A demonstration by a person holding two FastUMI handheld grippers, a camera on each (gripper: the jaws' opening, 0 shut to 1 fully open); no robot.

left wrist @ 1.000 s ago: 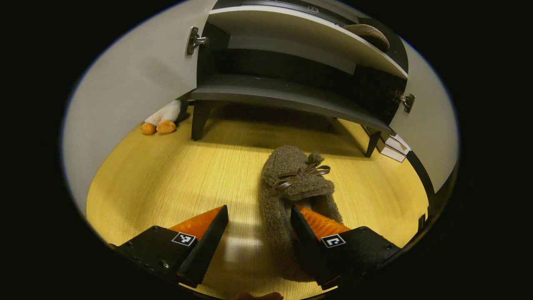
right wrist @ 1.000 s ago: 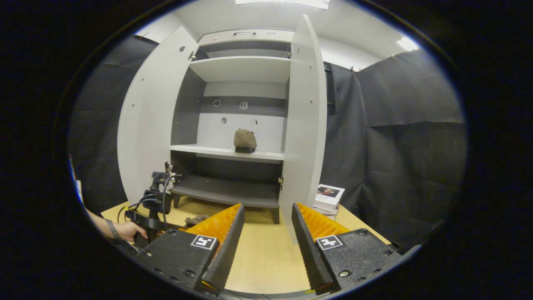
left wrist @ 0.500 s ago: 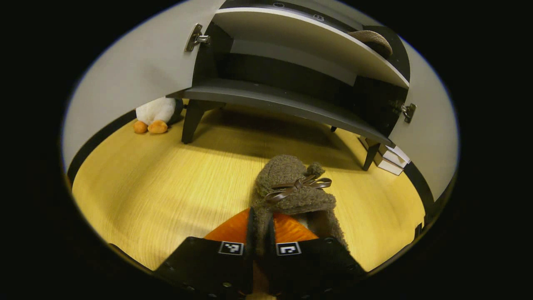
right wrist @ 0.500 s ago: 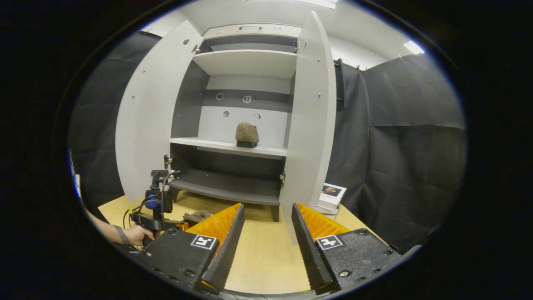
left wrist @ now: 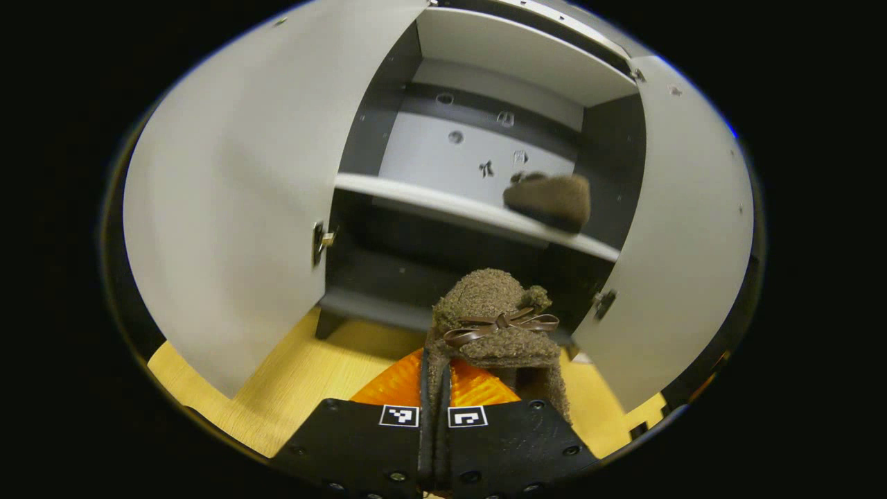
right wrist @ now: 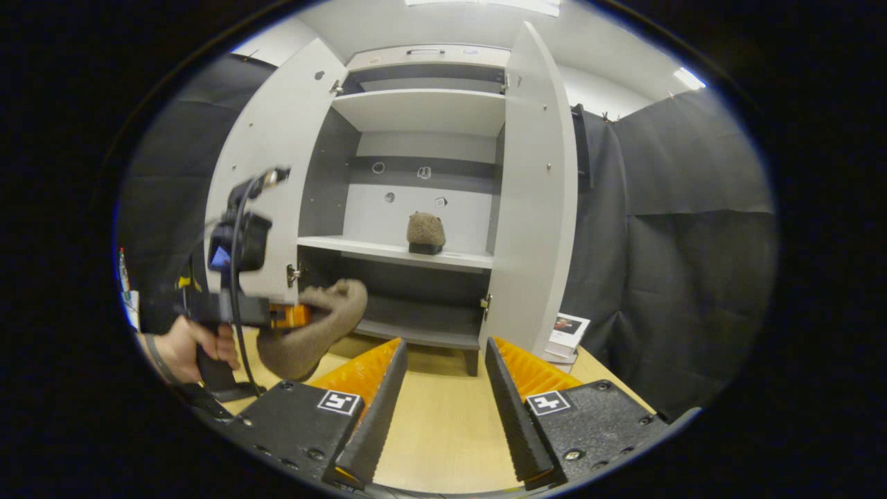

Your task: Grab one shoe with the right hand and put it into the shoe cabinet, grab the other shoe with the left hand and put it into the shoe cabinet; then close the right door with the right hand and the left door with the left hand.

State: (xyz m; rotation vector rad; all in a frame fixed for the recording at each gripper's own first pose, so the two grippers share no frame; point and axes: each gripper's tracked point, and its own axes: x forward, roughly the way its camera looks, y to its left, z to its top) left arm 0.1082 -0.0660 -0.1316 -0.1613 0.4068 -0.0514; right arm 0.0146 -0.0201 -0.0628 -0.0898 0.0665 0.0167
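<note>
The left claw (left wrist: pixel 434 388), now clamped tight on the second shoe (left wrist: pixel 495 326), is lifting it off the bench (right wrist: pixel 443 416) toward the shoe cabinet (right wrist: pixel 416 208), while the right claw (right wrist: pixel 438 388) is hanging open, empty.

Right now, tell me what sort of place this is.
Probably a staged booth set up like a home entryway: a white shoe cabinet with both doors open, a fuzzy slipper on its shelf, a wooden floor, black cloth walls.

Both doors of the shoe cabinet (right wrist: pixel 423 208) are standing wide open, leaving the front passable. On the middle shelf (left wrist: pixel 443 204), a brown shoe (left wrist: pixel 549 199) is occupying the right end at 1 o'clock; the stretch toward 11 o'clock is lying bare. The left door (left wrist: pixel 229 229) is flanking at 9 o'clock, the right door (left wrist: pixel 682 249) at 3 o'clock.
</note>
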